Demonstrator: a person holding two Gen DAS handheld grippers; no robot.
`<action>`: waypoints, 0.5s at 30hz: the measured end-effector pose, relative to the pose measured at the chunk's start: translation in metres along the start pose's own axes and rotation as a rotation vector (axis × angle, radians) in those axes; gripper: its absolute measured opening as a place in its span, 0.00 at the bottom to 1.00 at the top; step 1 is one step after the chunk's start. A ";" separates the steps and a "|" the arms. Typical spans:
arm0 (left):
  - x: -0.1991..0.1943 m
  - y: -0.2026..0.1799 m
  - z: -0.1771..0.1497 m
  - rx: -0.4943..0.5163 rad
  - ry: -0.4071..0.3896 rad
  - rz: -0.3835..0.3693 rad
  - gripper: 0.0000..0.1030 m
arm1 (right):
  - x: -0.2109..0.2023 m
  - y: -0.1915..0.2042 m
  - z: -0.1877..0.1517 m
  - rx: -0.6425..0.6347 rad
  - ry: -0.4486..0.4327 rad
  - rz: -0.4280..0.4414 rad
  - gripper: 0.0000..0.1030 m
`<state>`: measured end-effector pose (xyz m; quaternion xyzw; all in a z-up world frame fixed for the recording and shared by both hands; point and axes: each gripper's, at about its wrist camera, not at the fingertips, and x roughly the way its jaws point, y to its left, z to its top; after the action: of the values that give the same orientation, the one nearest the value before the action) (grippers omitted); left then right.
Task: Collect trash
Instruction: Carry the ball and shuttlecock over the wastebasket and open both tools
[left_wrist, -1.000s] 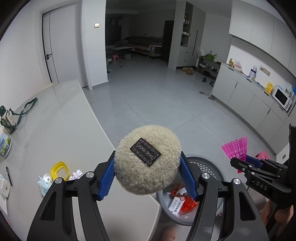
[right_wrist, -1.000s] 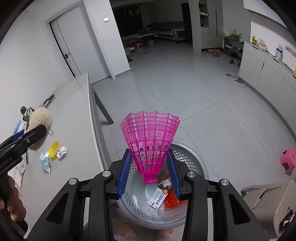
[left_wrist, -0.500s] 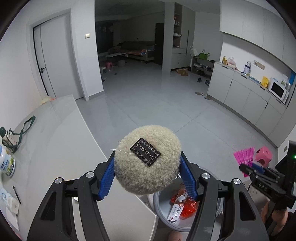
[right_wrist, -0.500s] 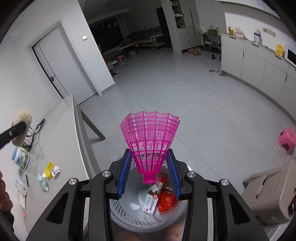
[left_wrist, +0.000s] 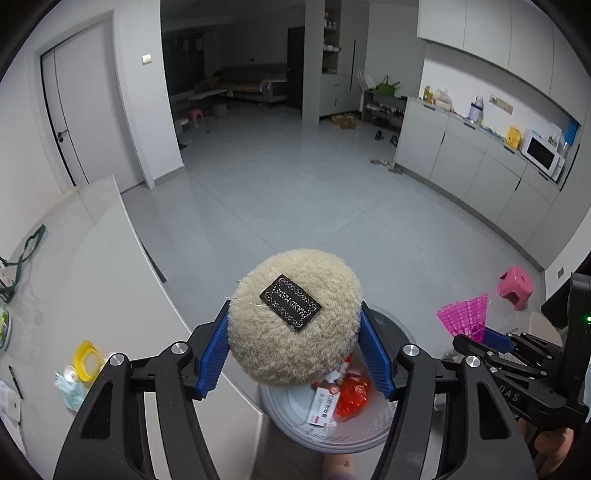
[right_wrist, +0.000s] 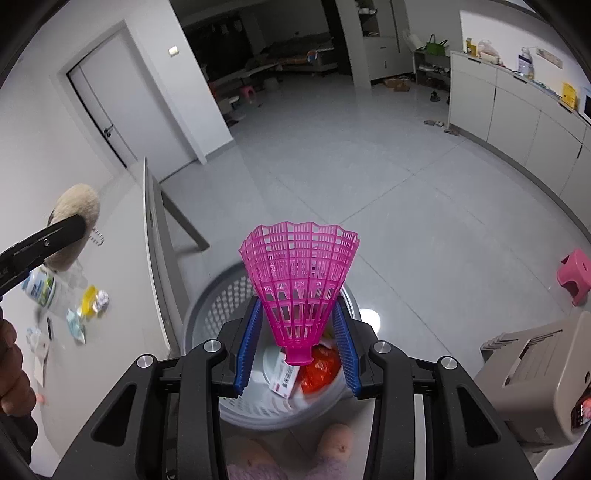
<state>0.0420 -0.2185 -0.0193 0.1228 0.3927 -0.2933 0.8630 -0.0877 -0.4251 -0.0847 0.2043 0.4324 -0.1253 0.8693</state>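
A round beige plush ball (left_wrist: 293, 321) with a black patterned label is pinched between the blue pads of the left gripper (left_wrist: 295, 345), held above the table's edge and the grey perforated basket (left_wrist: 373, 432) at 6 o'clock. In the basket, a white box (left_wrist: 324, 408) and a red wrapper (left_wrist: 352, 393) are seen. Towards 3 o'clock, a pink plastic shuttlecock (right_wrist: 300, 282), skirt upward, is clamped by the right gripper (right_wrist: 299, 343) over the same basket.
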 end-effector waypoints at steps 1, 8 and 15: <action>0.004 0.002 -0.002 -0.003 0.010 -0.002 0.61 | 0.004 -0.001 -0.003 -0.007 0.015 0.002 0.37; 0.041 -0.009 -0.028 -0.042 0.106 -0.018 0.61 | 0.038 -0.003 -0.019 -0.030 0.113 0.025 0.37; 0.068 -0.022 -0.045 -0.028 0.183 -0.024 0.61 | 0.067 -0.005 -0.022 -0.033 0.179 0.036 0.37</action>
<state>0.0368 -0.2438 -0.0992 0.1325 0.4752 -0.2856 0.8217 -0.0652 -0.4217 -0.1517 0.2080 0.5064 -0.0838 0.8326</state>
